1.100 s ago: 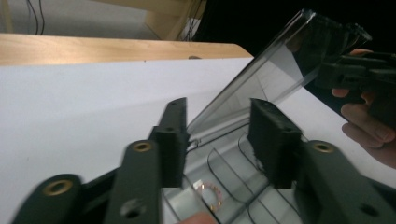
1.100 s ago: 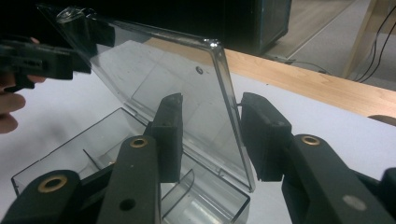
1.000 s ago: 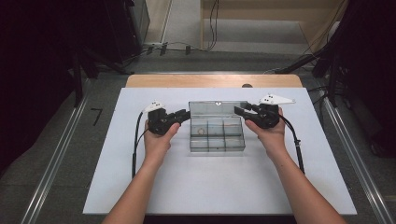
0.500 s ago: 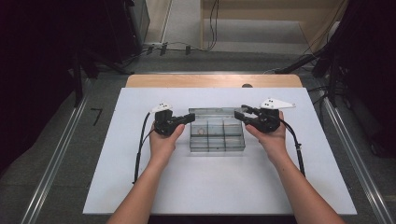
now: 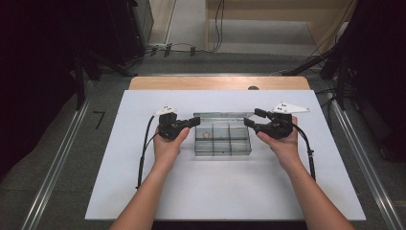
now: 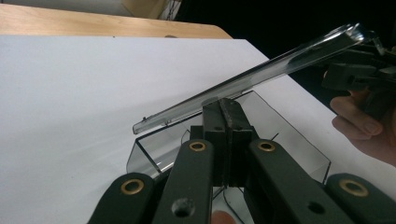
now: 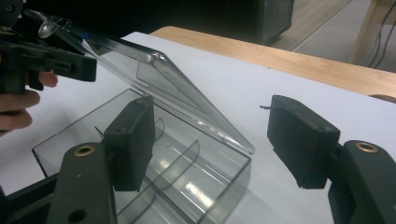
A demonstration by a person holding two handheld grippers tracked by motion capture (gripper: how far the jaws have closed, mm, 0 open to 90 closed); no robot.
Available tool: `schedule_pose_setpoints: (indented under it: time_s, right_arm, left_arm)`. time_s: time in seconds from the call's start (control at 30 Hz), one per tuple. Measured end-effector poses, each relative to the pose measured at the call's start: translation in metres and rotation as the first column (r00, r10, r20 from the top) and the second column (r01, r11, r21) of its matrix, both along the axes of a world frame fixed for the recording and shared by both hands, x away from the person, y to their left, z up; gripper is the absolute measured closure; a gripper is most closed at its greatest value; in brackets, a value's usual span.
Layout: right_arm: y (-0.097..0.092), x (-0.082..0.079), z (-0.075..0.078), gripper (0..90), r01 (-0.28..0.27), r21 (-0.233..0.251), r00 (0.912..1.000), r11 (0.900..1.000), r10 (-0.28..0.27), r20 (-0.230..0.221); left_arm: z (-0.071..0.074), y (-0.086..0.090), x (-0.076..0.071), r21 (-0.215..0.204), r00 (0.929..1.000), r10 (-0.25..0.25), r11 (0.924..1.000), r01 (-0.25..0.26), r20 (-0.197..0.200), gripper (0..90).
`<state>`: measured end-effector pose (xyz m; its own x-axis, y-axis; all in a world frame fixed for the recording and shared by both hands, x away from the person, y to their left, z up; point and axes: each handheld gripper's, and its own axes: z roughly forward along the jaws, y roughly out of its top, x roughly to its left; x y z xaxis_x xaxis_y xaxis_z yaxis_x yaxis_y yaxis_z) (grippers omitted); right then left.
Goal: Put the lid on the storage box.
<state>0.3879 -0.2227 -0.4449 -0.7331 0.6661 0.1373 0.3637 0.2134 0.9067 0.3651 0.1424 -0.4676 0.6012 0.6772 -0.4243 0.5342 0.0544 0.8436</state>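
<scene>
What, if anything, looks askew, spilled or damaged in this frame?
Nothing stands out. The clear compartment box sits square on the white table, its hinged lid partly raised, apparently on purpose. The left gripper is shut at one end; the right gripper is open at the other. No spill or crack is visible.

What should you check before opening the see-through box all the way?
1. Lid lifted off the box: ok, tilted up, partly open.
2. Left gripper shut: ok, jaws pressed together, tips right under the lid.
3. Left gripper touching the lid: cannot tell.
4. Right gripper ready: ok, open, one jaw over the box, the other outside its wall.
5. Box held down: not ok, the right gripper has not closed on the wall.
6. Compartments empty: cannot tell.
</scene>
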Motion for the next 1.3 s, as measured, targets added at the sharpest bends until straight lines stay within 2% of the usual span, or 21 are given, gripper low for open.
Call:
schedule_pose_setpoints:
  time_s: [0.13,0.27,0.4,0.53,0.67,0.83,1.3]
  right_arm:
    - [-0.008,-0.004,-0.003,36.4,0.02,0.001,0.9997,0.9998,-0.02,-0.013]
    - [-0.011,-0.008,-0.01,50.3,0.023,-0.018,0.9992,0.9996,-0.023,-0.034]
    - [-0.011,-0.009,-0.017,67.3,0.057,-0.047,0.995,0.9973,-0.061,-0.079]
    - [-0.008,-0.011,-0.021,79.0,0.04,-0.056,0.995,0.9977,-0.045,-0.09]
    - [-0.003,-0.012,-0.023,86.7,0.009,-0.042,0.9945,0.9991,-0.014,-0.103]
    - [0.0,-0.013,-0.023,88.0,-0.001,-0.016,0.9941,0.9999,-0.001,-0.108]
    - [-0.003,-0.017,-0.02,88.1,0.001,0.0,0.9957,1.0,-0.001,-0.092]
  left_arm:
    - [0.001,0.0,-0.001,0.001,1.0,-0.003,1.0,0.003,0.004,90.0]
    - [0.001,0.0,-0.001,0.0,1.0,-0.005,1.0,0.005,0.007,89.9]
    - [0.001,0.0,-0.002,-0.009,1.0,-0.008,0.9999,0.008,0.004,90.0]
    - [0.0,0.0,-0.003,-0.004,1.0,-0.008,1.0,0.008,0.006,90.0]
    - [0.001,0.0,-0.004,-0.003,0.9999,-0.01,0.9999,0.01,0.009,89.9]
    - [0.0,-0.002,-0.006,0.003,0.9998,-0.018,0.9998,0.018,0.007,90.0]
    - [-0.001,-0.003,-0.014,0.001,0.9994,-0.028,0.9996,0.028,0.019,90.0]
